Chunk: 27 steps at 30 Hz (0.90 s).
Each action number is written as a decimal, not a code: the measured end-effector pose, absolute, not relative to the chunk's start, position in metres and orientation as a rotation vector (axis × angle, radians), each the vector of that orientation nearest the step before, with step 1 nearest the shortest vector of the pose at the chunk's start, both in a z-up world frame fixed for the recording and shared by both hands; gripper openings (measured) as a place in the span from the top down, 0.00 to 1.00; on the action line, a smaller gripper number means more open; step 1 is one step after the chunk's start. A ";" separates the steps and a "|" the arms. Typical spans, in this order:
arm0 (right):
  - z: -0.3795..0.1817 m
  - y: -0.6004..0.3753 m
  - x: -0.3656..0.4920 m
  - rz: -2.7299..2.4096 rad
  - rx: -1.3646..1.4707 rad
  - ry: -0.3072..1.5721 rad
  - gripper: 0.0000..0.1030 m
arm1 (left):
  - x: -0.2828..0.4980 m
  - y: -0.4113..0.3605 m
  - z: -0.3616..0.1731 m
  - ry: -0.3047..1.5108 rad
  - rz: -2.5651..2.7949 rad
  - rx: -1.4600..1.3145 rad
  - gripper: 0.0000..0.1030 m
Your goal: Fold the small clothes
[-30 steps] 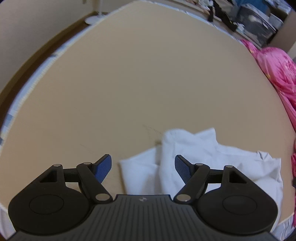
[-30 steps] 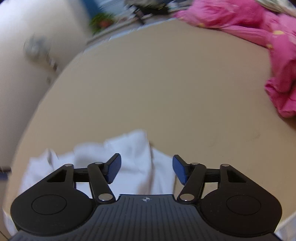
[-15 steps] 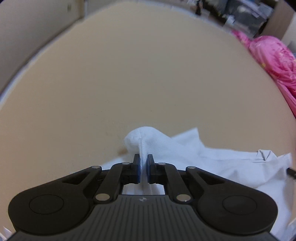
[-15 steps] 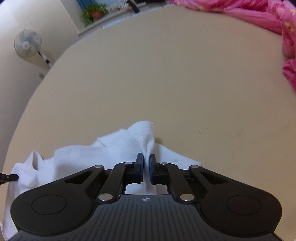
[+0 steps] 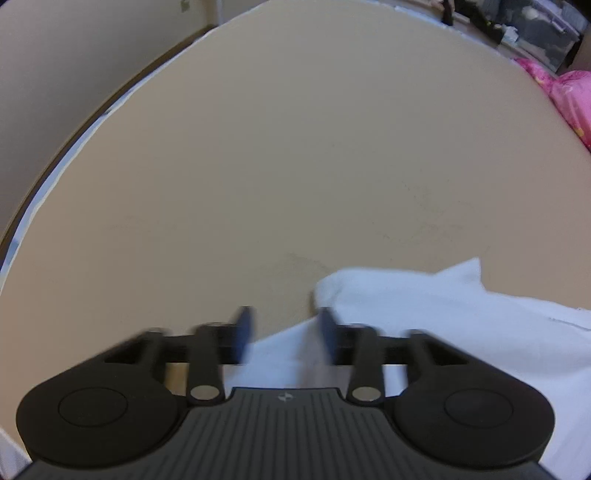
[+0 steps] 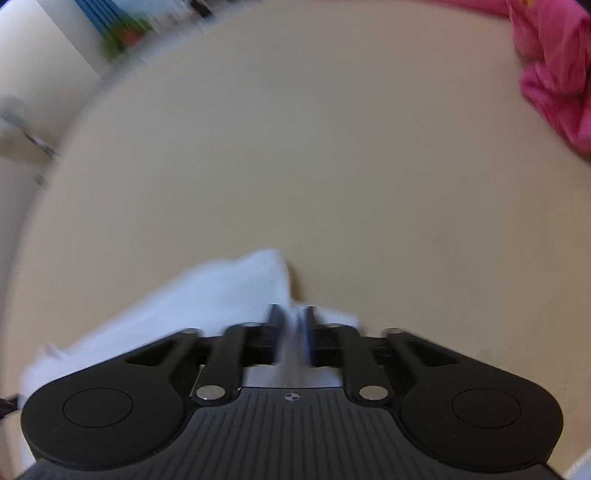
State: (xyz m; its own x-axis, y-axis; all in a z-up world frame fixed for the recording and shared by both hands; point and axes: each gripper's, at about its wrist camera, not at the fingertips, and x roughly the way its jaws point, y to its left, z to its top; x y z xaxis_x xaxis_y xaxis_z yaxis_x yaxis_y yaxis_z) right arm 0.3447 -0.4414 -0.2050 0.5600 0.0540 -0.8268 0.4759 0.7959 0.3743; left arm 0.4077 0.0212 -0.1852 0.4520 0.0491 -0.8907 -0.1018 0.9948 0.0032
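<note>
A small white garment lies crumpled on the tan surface in the left wrist view, low and to the right. My left gripper hovers over its left end with jaws opening. Its fingers are blurred, the cloth's rounded fold rests by the right finger, and no pad presses it. In the right wrist view the same white garment spreads to the lower left. My right gripper has a thin upright fold of it between its narrow jaws, which are starting to open.
A heap of pink clothes sits at the right edge, seen again as pink clothes at the upper right. The surface's left edge curves past a wall. Dark clutter stands beyond the far edge.
Both grippers went from open to pinching folds of the white garment, then sank with them. Now the left jaws have spread off the fold, while the right still has cloth between its fingers.
</note>
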 end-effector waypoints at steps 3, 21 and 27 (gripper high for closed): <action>-0.186 -0.446 0.304 -0.226 0.658 0.860 0.48 | 0.377 0.036 -0.173 1.058 0.040 -0.091 0.30; -0.153 -0.383 0.165 -0.018 0.391 0.889 0.89 | 0.212 0.035 -0.170 1.098 -0.206 -0.122 0.88; -0.168 -0.419 0.146 -0.127 0.403 0.935 1.00 | 0.210 0.055 -0.193 1.162 -0.151 -0.097 0.87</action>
State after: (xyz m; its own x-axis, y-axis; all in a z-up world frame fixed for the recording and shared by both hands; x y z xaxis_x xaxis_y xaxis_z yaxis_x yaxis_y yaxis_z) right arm 0.1465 -0.4194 -0.1677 0.5928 0.0666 -0.8026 0.2782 0.9183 0.2817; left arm 0.2095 0.0554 -0.1929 0.3892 -0.1687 -0.9056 0.0688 0.9857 -0.1541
